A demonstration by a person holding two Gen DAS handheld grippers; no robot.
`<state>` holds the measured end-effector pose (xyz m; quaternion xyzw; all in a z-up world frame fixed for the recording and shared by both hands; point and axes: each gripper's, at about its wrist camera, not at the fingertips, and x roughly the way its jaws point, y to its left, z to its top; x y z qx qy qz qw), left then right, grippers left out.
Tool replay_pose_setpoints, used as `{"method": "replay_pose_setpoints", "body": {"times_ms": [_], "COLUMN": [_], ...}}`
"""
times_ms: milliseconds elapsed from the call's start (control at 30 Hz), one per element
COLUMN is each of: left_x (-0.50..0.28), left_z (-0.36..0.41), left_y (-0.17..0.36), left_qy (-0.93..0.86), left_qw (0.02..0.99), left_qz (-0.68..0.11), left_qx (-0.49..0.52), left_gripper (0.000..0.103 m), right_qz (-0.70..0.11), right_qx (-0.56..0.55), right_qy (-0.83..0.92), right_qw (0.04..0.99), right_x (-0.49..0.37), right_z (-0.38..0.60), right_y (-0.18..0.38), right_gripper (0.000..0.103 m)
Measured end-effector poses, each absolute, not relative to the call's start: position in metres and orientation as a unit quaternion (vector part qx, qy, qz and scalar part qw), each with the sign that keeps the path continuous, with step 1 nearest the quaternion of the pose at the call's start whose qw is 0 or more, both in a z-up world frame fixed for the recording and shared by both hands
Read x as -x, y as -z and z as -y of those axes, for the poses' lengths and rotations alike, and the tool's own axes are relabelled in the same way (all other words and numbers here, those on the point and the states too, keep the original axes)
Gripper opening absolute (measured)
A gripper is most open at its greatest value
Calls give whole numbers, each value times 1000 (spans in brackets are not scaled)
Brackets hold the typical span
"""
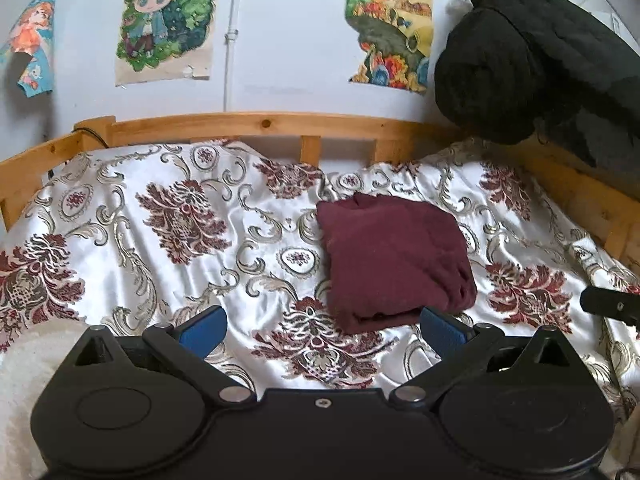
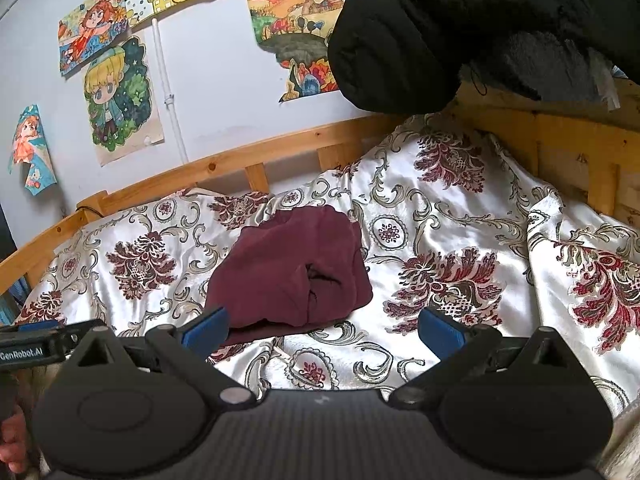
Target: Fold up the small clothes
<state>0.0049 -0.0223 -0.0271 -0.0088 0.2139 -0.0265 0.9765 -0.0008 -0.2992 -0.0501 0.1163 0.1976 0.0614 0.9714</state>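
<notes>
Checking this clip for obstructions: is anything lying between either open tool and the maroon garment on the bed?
Nothing visible. The folded maroon garment lies alone on the patterned bedspread; only bare spread separates it from the left tool and right tool. The black jacket hangs well behind.

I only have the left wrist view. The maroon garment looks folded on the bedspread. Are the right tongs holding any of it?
Observer: No. The right tongs are open, and the maroon garment lies just ahead of them, ungripped.
Operator: Is the fold tidy on your side?
Observer: Not quite. A dark gap opens between the layers on the side facing the right wrist camera.
Operator: What's past it on the right?
Observer: The bedspread rises in a bunched ridge against the wooden bed frame.
</notes>
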Motion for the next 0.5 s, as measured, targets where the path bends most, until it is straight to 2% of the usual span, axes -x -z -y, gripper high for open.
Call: {"method": "replay_pose_setpoints", "body": {"times_ms": [500], "left_x": [-4], "left_z": [26], "left_y": [26], "left_qy": [32], "left_qw": [977], "left_qz": [-209], "left_qx": [1], "left_gripper": [102], "right_qz": [-200], "right_qx": [-115], "right_qy": [-62], "right_qw": [971], "right_x": [0], "right_z": [298], "right_y": [50], "right_gripper": [103]}}
